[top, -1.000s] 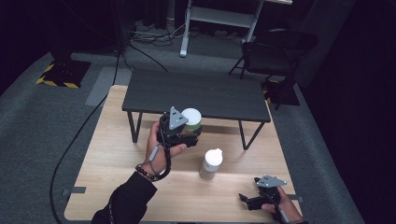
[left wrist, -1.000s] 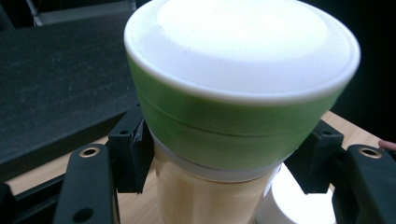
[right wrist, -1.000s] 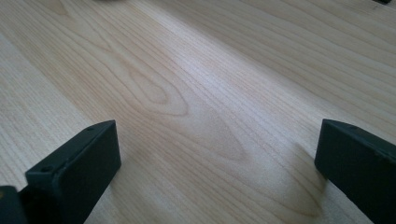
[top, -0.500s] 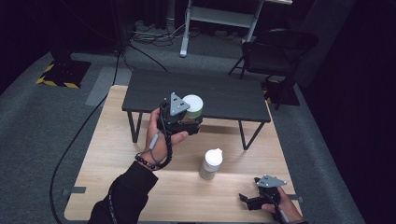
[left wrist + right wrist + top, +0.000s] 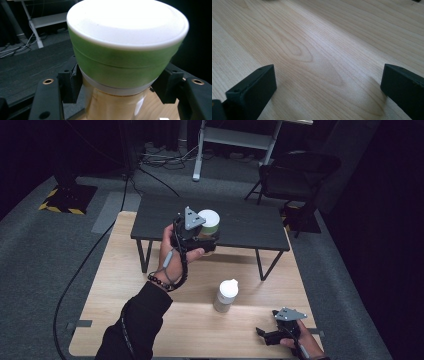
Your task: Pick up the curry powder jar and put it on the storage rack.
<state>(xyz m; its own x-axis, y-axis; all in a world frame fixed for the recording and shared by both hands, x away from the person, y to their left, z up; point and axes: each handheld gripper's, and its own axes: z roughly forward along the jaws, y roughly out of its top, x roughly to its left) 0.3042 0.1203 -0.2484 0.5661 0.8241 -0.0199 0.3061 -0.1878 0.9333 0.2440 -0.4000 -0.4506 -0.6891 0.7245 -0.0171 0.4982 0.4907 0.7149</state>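
My left gripper (image 5: 202, 239) is raised over the far part of the wooden table (image 5: 125, 270) and is shut on a clear jar (image 5: 208, 225) with a green band and a white lid. In the left gripper view the jar (image 5: 125, 50) stands upright between the jaws, which press its clear body just under the green band. A second, white-capped bottle (image 5: 226, 295) stands alone on the wood, right of centre. My right gripper (image 5: 265, 336) rests low at the table's near right corner. Its jaws stand wide apart over bare wood (image 5: 317, 55) in the right gripper view.
A low black bench (image 5: 250, 227) stands across the far end of the wooden table. A black chair (image 5: 295, 175) and a white metal frame (image 5: 235, 140) are on the floor beyond. Cables (image 5: 80, 270) trail down the left side.
My left gripper has carried the jar a little farther away and to the right, toward the black bench. The right gripper and the white-capped bottle have stayed put.
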